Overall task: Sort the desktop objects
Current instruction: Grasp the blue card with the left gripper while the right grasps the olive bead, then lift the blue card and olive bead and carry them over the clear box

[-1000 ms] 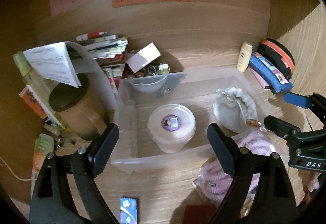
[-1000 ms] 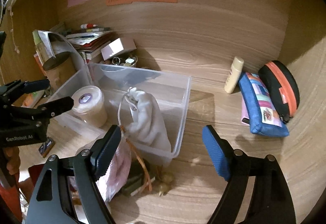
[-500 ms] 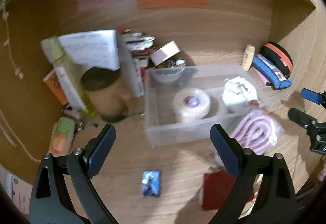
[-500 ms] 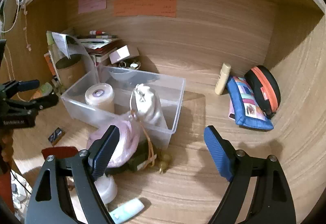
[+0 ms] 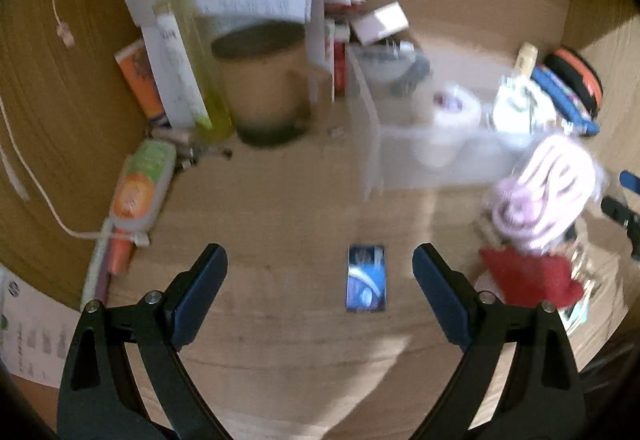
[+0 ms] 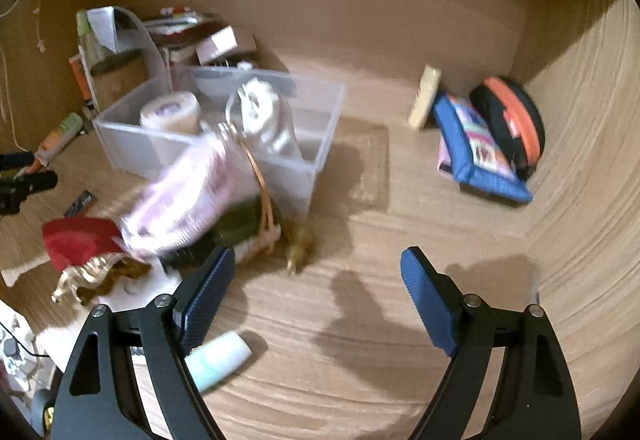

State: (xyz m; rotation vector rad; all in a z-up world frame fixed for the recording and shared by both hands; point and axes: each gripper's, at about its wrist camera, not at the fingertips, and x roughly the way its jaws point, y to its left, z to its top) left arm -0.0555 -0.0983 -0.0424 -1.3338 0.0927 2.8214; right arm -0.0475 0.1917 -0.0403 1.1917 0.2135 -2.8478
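A clear plastic bin (image 6: 312, 164) (image 5: 372, 144) holds a round white tub (image 6: 170, 116) (image 5: 448, 112) and a white drawstring pouch (image 6: 266, 120). A bag of pink rope (image 6: 188, 200) (image 5: 548, 192) leans on the bin's front, above a red item (image 6: 76, 244) (image 5: 528, 276). A small blue card (image 5: 367, 282) lies on the desk between my left gripper's fingers. My left gripper (image 5: 320, 280) is open and empty, above the desk. My right gripper (image 6: 318, 280) is open and empty over bare wood; a pale blue tube (image 6: 220, 360) lies by its left finger.
At the left stand a brown cylinder (image 5: 264, 88), a yellow-green bottle (image 5: 188, 52), papers and an orange-green pack (image 5: 140, 184). At the right wall lie a blue pouch (image 6: 476, 148), a black-orange case (image 6: 516, 120) and a cream tube (image 6: 424, 96). A gold figurine (image 6: 84, 280) lies near the red item.
Both grippers have pulled back from the bin. The left view has swung left, so the blue card now lies between its fingers. Both stay open.
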